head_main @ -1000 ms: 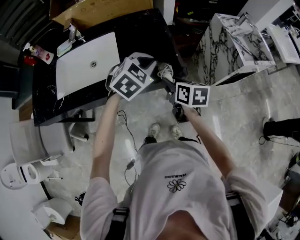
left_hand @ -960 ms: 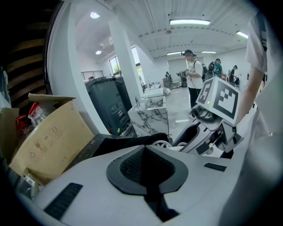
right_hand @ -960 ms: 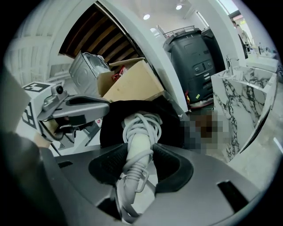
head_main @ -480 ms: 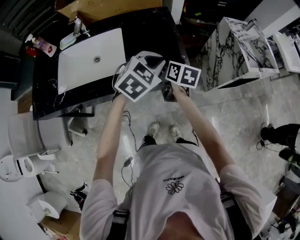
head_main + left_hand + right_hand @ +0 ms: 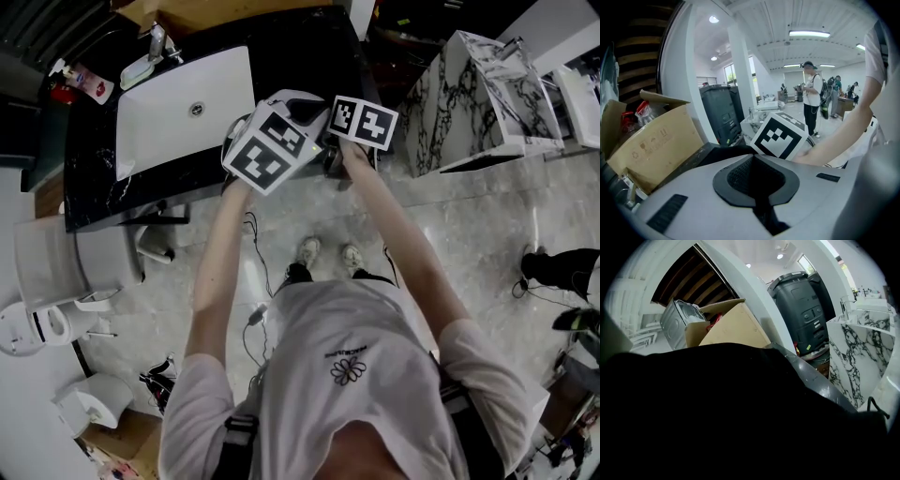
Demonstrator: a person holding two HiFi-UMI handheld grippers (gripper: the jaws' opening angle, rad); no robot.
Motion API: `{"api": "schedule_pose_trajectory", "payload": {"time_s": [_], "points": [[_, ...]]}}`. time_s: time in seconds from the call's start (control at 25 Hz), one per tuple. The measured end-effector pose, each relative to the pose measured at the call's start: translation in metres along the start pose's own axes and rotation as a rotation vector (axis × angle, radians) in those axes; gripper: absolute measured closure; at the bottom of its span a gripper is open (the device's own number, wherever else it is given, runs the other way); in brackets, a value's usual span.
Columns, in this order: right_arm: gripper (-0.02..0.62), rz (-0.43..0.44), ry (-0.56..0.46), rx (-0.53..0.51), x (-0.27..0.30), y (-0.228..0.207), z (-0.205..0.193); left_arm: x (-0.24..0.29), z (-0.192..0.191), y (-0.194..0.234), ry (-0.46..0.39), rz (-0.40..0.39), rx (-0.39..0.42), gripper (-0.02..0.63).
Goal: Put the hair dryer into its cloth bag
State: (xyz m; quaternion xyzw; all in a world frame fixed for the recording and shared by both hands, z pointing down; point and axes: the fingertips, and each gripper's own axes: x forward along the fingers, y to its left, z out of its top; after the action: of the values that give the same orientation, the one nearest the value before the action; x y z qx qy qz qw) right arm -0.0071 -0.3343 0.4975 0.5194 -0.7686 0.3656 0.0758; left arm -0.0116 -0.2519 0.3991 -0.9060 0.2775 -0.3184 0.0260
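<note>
Filling nearly the whole right gripper view, the cloth bag [image 5: 740, 413] shows as plain black fabric and hides that gripper's jaws, so I cannot tell how the right gripper [image 5: 362, 124] stands. The left gripper [image 5: 755, 161] has its grey jaws pressed together on a fold of the same black cloth. Both sit at the front right corner of the black counter [image 5: 300, 47], right of the white sink [image 5: 183, 108]. The hair dryer cannot be made out. Beyond stand a cardboard box [image 5: 656, 145], a dark grey bin [image 5: 719, 112] and a marble-patterned cabinet [image 5: 855, 348].
</note>
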Motion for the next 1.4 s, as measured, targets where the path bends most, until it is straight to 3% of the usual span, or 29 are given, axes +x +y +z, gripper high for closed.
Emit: {"api": "schedule_pose_trajectory", "payload": {"time_s": [0.56,0.76,0.92,1.24,1.4], "points": [[0.413,-0.003,0.020,-0.044,0.016,0.004,0.005,-0.006,-0.006,0.003,0.009,0.017,-0.010,0.589],[0.350,0.019,-0.079,-0.093,0.008,0.010,0.015,-0.008,-0.008,0.003,0.001,0.019,-0.024,0.589],[0.345,0.040,-0.082,-0.119,-0.006,0.013,0.007,-0.007,-0.010,0.000,0.009,0.013,-0.014,0.588],[0.347,0.021,-0.218,-0.168,-0.069,0.009,0.005,0.003,-0.022,-0.017,0.044,-0.006,0.004,0.588],[0.347,0.011,-0.234,-0.231,-0.099,0.003,0.000,0.010,-0.031,-0.023,0.058,-0.008,-0.008,0.588]]}}
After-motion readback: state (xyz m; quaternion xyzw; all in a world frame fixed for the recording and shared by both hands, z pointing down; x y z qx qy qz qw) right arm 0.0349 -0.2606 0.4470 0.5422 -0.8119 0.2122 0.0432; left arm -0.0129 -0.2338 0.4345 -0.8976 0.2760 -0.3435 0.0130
